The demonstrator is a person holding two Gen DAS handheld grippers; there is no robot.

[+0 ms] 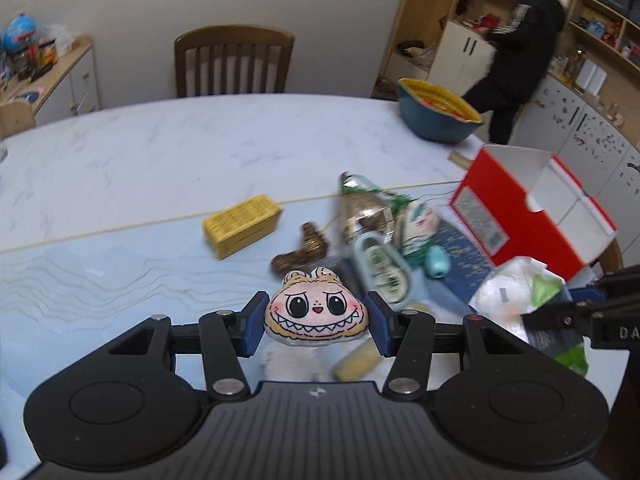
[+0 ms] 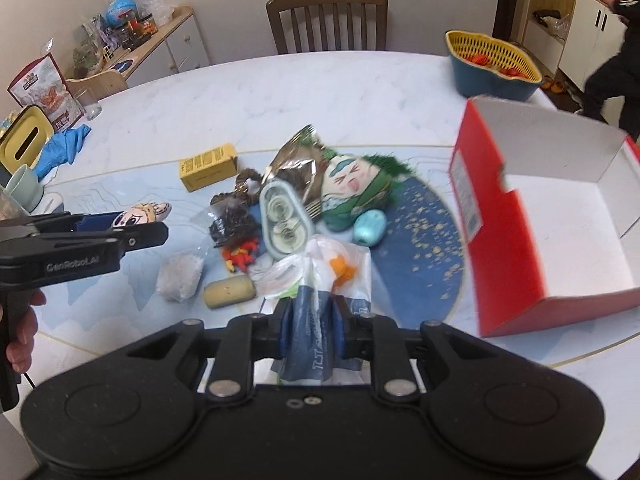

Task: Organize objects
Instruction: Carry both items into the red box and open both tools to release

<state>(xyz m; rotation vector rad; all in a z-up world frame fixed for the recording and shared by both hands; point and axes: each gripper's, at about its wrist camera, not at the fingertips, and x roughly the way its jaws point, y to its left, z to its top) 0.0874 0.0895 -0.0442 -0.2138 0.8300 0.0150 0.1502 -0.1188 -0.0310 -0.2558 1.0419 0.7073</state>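
My left gripper (image 1: 316, 322) is shut on a small plush monster face (image 1: 316, 312) with a toothy grin, held above the table; it also shows in the right wrist view (image 2: 140, 214). My right gripper (image 2: 310, 318) is shut on a blue and white plastic bag (image 2: 320, 280) holding an orange item. A pile of objects lies on the blue mat: a yellow box (image 2: 208, 166), a green plush doll (image 2: 354, 190), a teal egg (image 2: 370, 227), a pale oval case (image 2: 282, 218), a foil packet (image 2: 296, 164). An open red box (image 2: 560, 220) with a white inside stands at the right.
A blue bowl with a yellow strainer (image 2: 492, 64) sits at the table's far right. A wooden chair (image 2: 326, 18) stands behind the table. A tissue box (image 2: 24, 138), cups and a blue cloth (image 2: 60, 148) lie at the left edge. A person (image 1: 520, 52) moves by the cabinets.
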